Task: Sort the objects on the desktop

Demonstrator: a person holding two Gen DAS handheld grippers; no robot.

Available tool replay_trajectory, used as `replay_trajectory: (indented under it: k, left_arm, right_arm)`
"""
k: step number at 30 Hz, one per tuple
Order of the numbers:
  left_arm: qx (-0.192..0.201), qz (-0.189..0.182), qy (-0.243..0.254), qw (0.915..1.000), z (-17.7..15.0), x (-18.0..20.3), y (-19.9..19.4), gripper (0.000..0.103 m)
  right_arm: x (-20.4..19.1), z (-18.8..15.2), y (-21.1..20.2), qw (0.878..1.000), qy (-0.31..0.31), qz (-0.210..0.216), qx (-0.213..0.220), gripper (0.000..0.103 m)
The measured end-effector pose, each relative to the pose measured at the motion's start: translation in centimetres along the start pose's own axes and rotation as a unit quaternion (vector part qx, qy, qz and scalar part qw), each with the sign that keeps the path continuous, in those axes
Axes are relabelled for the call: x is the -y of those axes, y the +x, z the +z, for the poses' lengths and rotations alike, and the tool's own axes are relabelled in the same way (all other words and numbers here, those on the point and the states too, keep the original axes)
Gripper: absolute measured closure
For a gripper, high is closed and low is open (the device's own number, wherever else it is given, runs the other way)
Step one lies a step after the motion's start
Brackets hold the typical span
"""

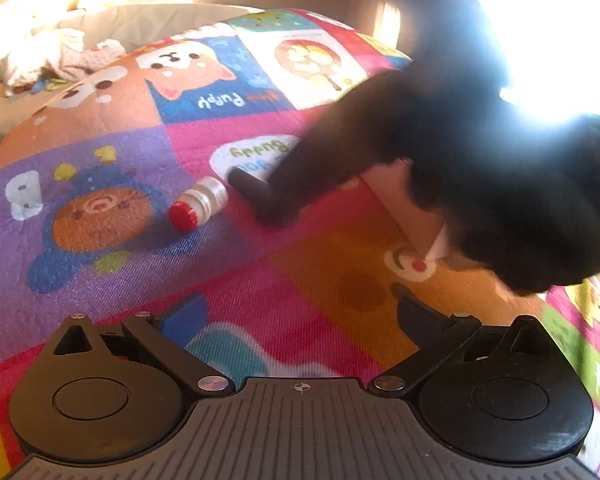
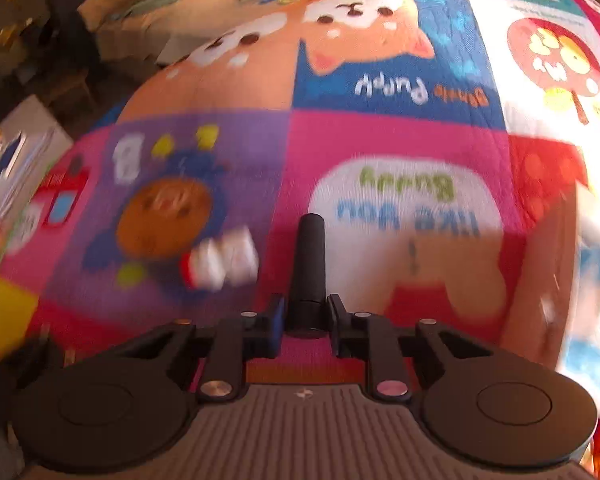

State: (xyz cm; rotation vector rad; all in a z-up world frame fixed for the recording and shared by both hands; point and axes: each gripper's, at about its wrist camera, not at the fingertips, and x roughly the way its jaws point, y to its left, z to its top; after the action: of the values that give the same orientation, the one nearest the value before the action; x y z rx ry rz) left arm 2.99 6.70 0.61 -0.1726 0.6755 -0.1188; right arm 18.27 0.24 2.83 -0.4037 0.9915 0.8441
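The black cylindrical stick [image 2: 310,264] is clamped at its base between the jaws of the right tool [image 2: 305,314], its free end reaching over the white speech-bubble patch [image 2: 412,200] of the cartoon-print quilt [image 2: 380,136] that covers the surface. Just left of the stick a small clear bottle with a red cap [image 1: 198,205] lies on its side on the quilt, apparently not yet sorted, and to the stick's right stands a brown cardboard box [image 2: 540,280], possibly a sorting destination. The left tool [image 1: 300,312] hangs empty near the quilt with its jaws wide apart, so the sorting appears to be at an early stage: one item gripped, none visibly deposited.
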Motion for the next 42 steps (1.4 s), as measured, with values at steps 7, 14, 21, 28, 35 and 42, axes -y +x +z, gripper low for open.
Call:
replay_trajectory:
  k: [7,14,21,28,35,42]
  left_arm:
    - [0.005,0.06,-0.01,0.9981,0.3,-2.1,-0.6,0.0]
    - [0.022,0.07,-0.021,0.9971,3.7,-4.4,1.2,0.0]
    - [-0.005,-0.014,-0.034,0.9993,5.6,-3.1,4.7,0.0]
    - [0.027,-0.036,0.071,0.9965,4.8,0.4,3.1,0.0]
    - [0.001,0.051,-0.033,0.9982,5.3,-3.1,4.3,0.0]
    - [0.001,0.026,0.013,0.9996,5.9,-1.5,5.0,0.01]
  right_arm:
    - [0.4,-5.8,-7.9,0.997,0.029,0.028,0.069,0.082]
    - [1.2,-13.2,-14.4,0.993,0.042,0.026,0.108,0.094]
    - [5.2,-17.1,-16.1,0.982,0.113,-0.048,0.146,0.092]
    - [7.6,-21.9,-16.0,0.964,0.189,-0.061,0.175,0.055]
    - [6.8,-25.1,-14.3,0.953,0.216,-0.087,0.192,0.04]
    - [5.8,-25.5,-12.7,0.954,0.205,-0.103,0.191,0.029]
